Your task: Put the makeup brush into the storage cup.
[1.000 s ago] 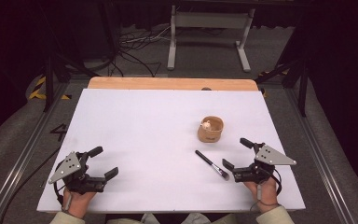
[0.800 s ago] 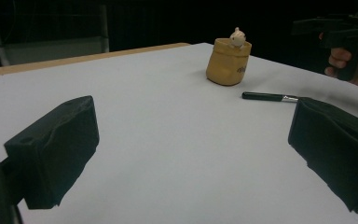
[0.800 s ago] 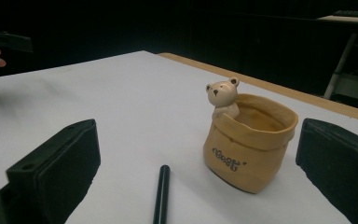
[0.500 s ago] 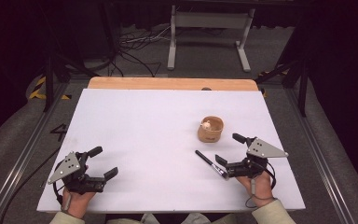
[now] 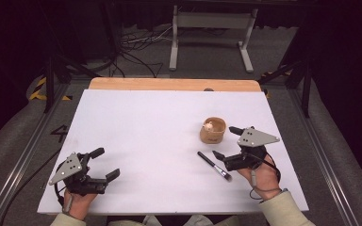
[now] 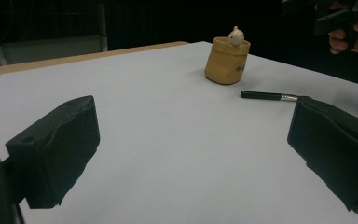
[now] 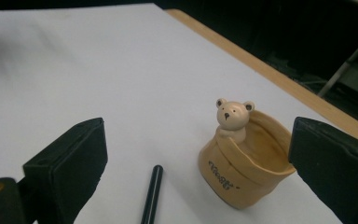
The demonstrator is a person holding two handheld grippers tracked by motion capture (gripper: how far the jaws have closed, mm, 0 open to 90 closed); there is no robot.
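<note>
A small tan pot (image 5: 213,130) with a bear figure on its rim stands upright on the white table (image 5: 160,127), right of centre. A black brush (image 5: 214,165) lies flat just in front of it. My right gripper (image 5: 224,141) hovers open beside both, one jaw by the pot and the other over the brush's far end. In the right gripper view the pot (image 7: 247,168) and the brush (image 7: 152,196) sit between the spread jaws of the gripper (image 7: 200,170). My left gripper (image 5: 105,162) rests open at the front left, holding nothing. From the left gripper (image 6: 193,154) the pot (image 6: 227,60) and brush (image 6: 270,96) lie far off.
A wooden strip (image 5: 174,84) runs along the table's far edge. Beyond it stand a metal stand (image 5: 209,28) and cables on the floor. Rails flank the table on both sides. The other hand (image 6: 354,28) appears at the top right of the left gripper view.
My right gripper has moved forward and left, closing in on the pot and the brush. The left gripper, pot and brush have stayed put.
</note>
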